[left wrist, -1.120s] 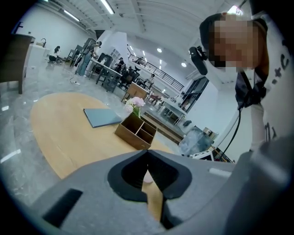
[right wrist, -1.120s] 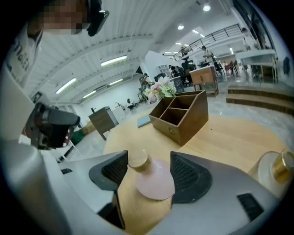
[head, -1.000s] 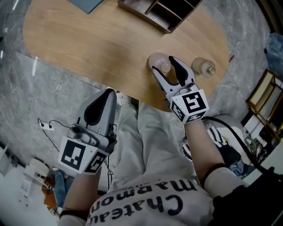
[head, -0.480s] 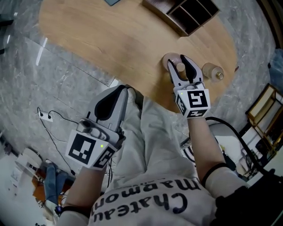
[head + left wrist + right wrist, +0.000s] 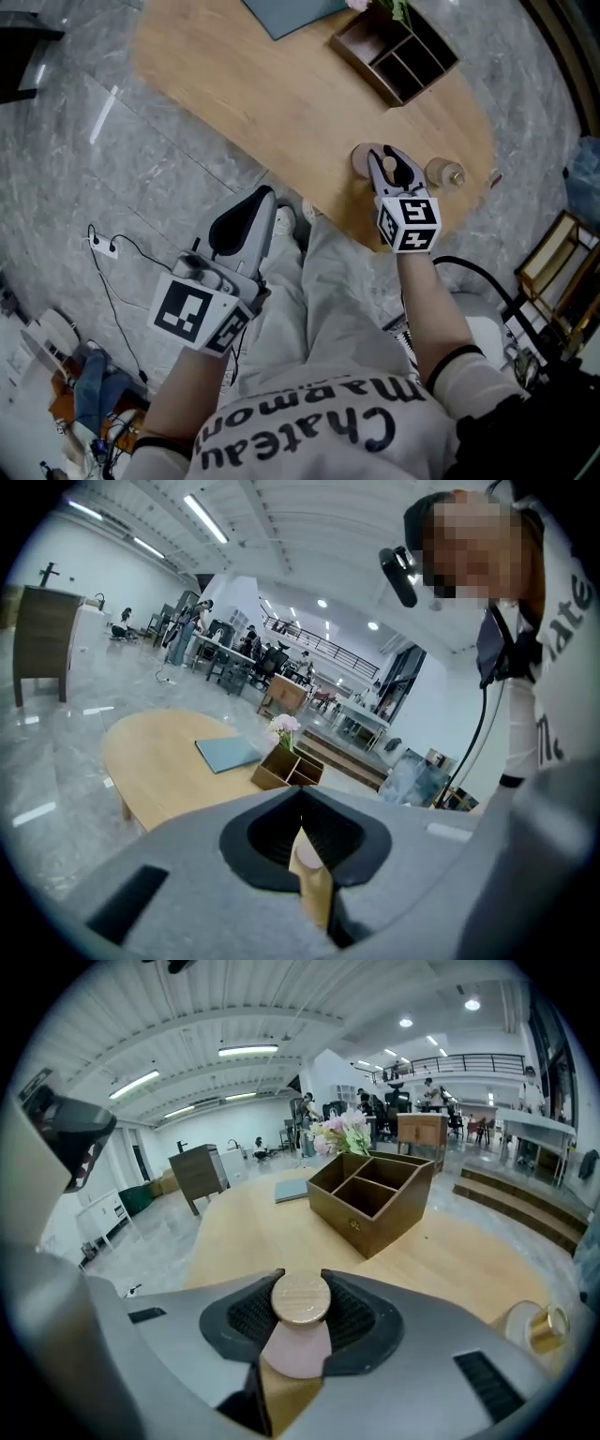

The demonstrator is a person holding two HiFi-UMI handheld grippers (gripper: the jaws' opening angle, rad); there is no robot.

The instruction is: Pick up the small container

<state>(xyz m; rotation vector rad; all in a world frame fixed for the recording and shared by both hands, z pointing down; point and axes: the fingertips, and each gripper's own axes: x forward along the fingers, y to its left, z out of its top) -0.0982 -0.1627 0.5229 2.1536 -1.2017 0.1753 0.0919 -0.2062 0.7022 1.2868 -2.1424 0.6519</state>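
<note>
The small container [image 5: 372,161], pink with a round wooden lid [image 5: 301,1299], stands near the front edge of the oval wooden table [image 5: 272,103]. My right gripper [image 5: 387,156] reaches down over it. Its jaws have just been closing, and the pads now press the lid from both sides [image 5: 301,1277]. The pink body [image 5: 295,1354] shows below the lid, between the jaws. My left gripper [image 5: 260,194] hangs off the table over the person's lap, jaws together with nothing in them [image 5: 300,797].
A second small jar with a gold lid [image 5: 443,174] [image 5: 531,1327] stands just right of the held one. Further back are a wooden organiser box [image 5: 396,54] [image 5: 370,1196], flowers [image 5: 340,1133] and a blue book [image 5: 291,13]. Grey marble floor surrounds the table.
The right gripper's wide-open jaws have come in onto the pink container's lid. The left gripper has lifted a little. The head view has tilted, so the table sits higher in the picture.
</note>
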